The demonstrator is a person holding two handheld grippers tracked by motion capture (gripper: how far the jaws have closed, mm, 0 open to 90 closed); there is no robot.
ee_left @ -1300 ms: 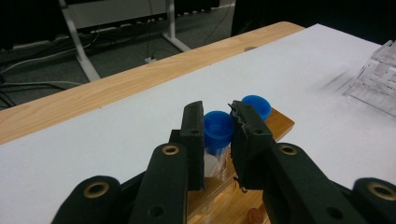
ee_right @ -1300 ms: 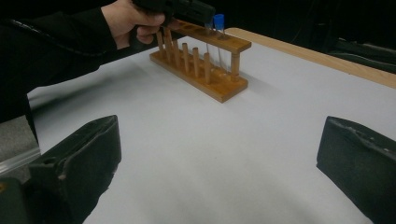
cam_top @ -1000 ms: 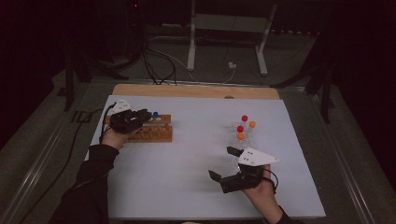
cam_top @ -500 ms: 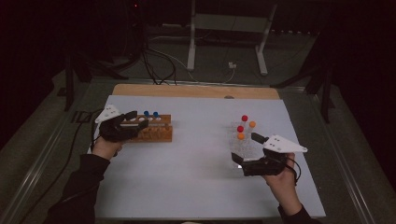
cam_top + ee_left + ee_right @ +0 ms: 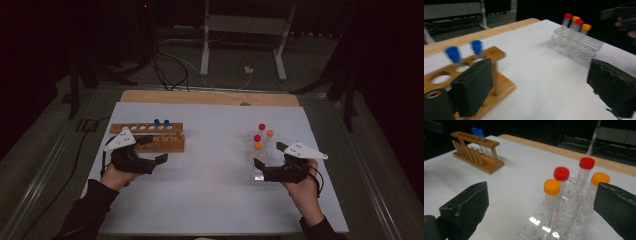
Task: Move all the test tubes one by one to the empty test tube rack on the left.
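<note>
1. High view: left gripper [image 5: 150, 159] parked just in front of the wooden rack [image 5: 150, 137], jaws spread, nothing between them. Two blue-capped tubes [image 5: 161, 122] standing in the rack's holes, other holes bare. Right gripper [image 5: 267, 167] at the near end of the clear rack [image 5: 257, 160], also spread and empty. Two red and two orange caps bunched at the clear rack's far end, all on the white table sheet [image 5: 215, 200].

2. Left gripper view: both black jaws wide apart, one just beside the wooden rack [image 5: 486, 82], apart from the blue-capped tubes [image 5: 465, 52] behind it. Blurred, so probably mid-swing. Clear rack [image 5: 576, 45] farther off across the sheet, four capped tubes upright in it.

3. Right gripper view: jaws wide open, flanking the clear rack [image 5: 554, 225] without touching a tube. Nearest orange-capped tube [image 5: 551, 192] almost centred in the gap, red-capped tube [image 5: 561, 178] just behind it, a second red and a second orange farther back.

4. Step in hand, as judged: an approach to pick one tube out of the clear rack, likely for transfer to the wooden one. Next move calls for easing forward around the nearest orange-capped tube alone, closing below the cap, then lifting straight up to avoid tipping the light rack or nudging the red neighbour.
</note>
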